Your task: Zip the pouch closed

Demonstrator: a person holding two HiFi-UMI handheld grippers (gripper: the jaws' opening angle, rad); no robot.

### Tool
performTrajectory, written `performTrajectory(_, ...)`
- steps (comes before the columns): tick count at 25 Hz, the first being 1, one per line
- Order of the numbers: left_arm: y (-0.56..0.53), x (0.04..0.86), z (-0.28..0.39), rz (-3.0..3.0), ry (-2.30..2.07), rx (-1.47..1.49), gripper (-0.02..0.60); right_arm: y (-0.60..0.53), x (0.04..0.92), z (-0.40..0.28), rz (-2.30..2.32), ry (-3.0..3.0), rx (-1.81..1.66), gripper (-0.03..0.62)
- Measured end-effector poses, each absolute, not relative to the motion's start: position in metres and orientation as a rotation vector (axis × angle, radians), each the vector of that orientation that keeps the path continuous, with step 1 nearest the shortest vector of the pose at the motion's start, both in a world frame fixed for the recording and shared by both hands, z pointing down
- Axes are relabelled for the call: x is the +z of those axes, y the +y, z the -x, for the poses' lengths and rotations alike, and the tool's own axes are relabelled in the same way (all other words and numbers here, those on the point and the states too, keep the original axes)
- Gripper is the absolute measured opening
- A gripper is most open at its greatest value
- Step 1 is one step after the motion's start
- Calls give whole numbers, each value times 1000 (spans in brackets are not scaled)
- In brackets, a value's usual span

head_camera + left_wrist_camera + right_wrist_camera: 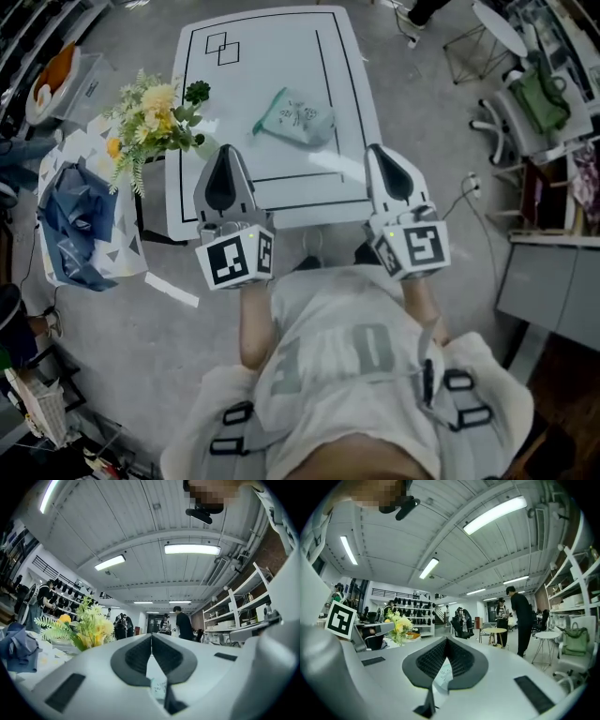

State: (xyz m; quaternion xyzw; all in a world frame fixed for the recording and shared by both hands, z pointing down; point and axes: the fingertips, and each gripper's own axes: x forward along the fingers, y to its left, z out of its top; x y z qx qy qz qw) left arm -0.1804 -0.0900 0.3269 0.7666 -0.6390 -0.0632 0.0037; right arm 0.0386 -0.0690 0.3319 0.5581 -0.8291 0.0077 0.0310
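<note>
Showing a white table point(347, 103) ruled with black lines on a grey floor, with the pale green pouch point(298, 117) lying at its middle, yellow flowers point(155, 117) off its left edge beside a blue cloth point(80, 220), and white shelving point(576, 592) along the right of the room. Poised over the near edge, well short of the pouch: left gripper point(226, 150) and right gripper point(377, 150), jaws pressed together on nothing. Too small to tell whether zipped; only a sliver of pouch glimpsed past each gripper's closed jaws.
</note>
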Motion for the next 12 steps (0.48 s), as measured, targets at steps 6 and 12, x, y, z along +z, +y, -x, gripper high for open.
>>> performTrajectory(6,-99,344,196,-2337,-2022,-204,8,-81,339,-22,-1642,-2547,23,8)
performTrajectory(12,-106,344,212,-2258,-2107,-186,8,-99,339,-8,-1545,-2605,40,8)
